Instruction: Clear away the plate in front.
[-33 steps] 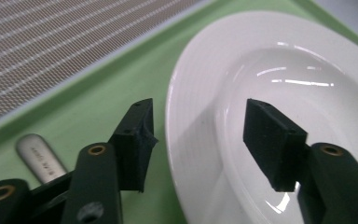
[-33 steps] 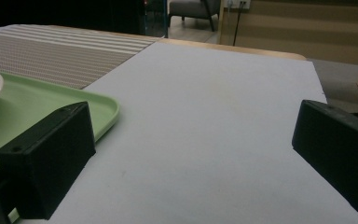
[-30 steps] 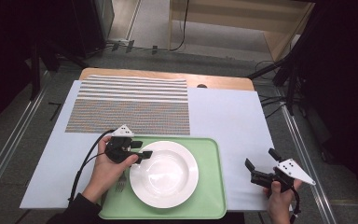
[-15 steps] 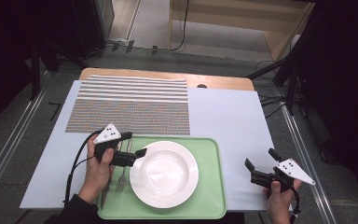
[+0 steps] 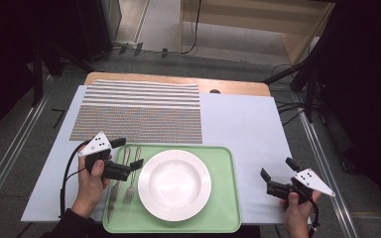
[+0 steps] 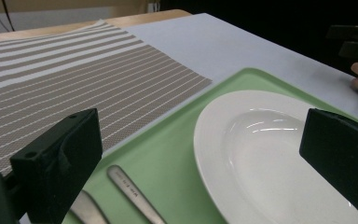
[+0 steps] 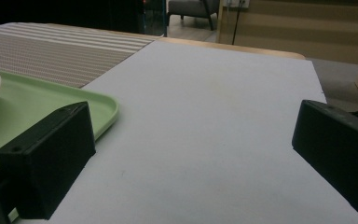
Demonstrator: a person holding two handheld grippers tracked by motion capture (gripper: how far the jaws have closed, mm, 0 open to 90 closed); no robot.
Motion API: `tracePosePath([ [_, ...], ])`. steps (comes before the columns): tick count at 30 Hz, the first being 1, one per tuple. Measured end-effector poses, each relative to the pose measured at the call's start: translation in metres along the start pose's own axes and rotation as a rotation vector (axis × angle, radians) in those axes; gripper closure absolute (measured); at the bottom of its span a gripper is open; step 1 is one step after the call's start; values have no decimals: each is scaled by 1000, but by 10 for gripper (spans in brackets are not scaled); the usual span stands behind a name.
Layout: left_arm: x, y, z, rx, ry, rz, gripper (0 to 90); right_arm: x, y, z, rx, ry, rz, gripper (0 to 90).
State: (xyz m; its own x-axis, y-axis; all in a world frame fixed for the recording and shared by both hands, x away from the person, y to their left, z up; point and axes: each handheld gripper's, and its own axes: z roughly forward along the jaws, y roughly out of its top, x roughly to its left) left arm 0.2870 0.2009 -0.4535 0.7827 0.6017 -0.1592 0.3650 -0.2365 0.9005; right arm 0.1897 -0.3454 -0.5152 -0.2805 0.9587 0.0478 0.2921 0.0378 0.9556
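A white deep plate (image 5: 174,184) (image 6: 279,158) rests in the middle of a green tray (image 5: 223,210) (image 6: 168,154) (image 7: 37,112) at the table's near edge. A fork (image 5: 131,179) and a knife (image 5: 114,191) lie side by side on the tray's left part; their handles (image 6: 130,191) show in the left gripper view. My left gripper (image 5: 127,154) (image 6: 200,154) hovers open over the cutlery, nothing between its jaws. My right gripper (image 5: 278,168) (image 7: 191,154) stands open over the bare white table cover to the right of the tray.
A striped grey placemat (image 5: 141,111) (image 6: 51,88) lies behind the tray. The white cover (image 5: 248,129) (image 7: 214,116) spreads to the right and rear, with a wooden table edge (image 5: 178,80) beyond. The table's right edge is close to my right hand.
My left gripper has drifted left, away from the plate's rim, and now sits over the fork and knife. The right gripper has stayed put.
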Motion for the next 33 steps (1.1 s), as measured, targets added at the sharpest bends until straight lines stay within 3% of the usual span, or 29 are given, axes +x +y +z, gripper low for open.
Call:
tracePosePath([
  [19,18,-22,-33,-32,71,-10,0,0,0,0,1,0,0,0],
  [23,25,-27,-40,-41,88,-32,0,1,0,0,7,1,8,0],
  [33,35,-39,-61,-60,92,-40,0,1,0,0,3,1,2,0],
])
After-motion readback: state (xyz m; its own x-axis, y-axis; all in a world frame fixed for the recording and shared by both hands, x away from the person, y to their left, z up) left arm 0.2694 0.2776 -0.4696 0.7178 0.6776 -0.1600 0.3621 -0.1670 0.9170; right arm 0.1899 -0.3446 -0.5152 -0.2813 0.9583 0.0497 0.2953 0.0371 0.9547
